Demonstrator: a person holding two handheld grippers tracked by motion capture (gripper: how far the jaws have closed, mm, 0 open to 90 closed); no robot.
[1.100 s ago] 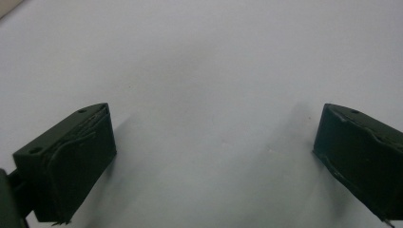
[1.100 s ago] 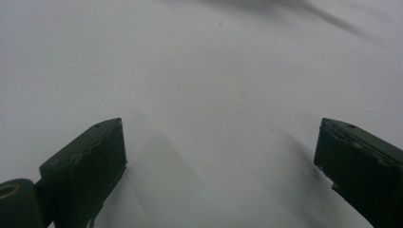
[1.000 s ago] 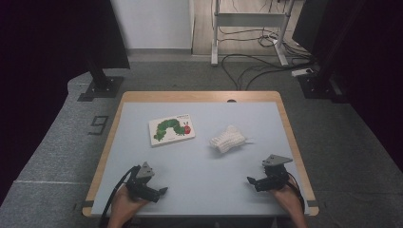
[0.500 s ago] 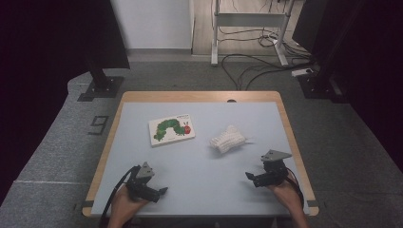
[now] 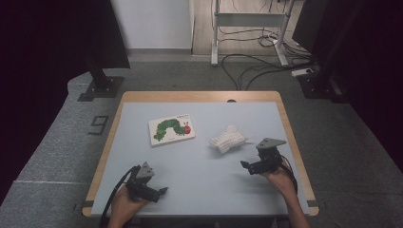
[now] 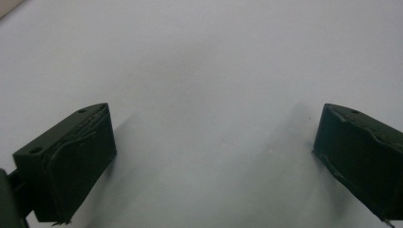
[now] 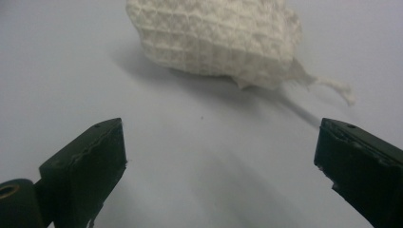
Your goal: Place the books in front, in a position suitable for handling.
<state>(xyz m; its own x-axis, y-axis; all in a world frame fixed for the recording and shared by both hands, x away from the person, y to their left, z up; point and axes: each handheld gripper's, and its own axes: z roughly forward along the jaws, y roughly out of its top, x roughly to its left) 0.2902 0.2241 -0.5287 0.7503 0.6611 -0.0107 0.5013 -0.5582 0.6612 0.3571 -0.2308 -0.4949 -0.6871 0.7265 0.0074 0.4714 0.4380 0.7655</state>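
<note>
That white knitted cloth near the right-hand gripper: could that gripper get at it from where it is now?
Probably yes. The right gripper has its jaws wide apart and aimed at the white cloth, with only bare table between them and nothing in the way.

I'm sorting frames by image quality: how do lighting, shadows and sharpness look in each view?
High view: the table is evenly lit, its surroundings dark, everything fairly sharp. Right gripper view: the white waffle cloth is crisp enough to show its weave and casts a soft shadow; the near jaws look slightly soft. Left gripper view: faint shadows fall beside both jaws on the bare tabletop.
</note>
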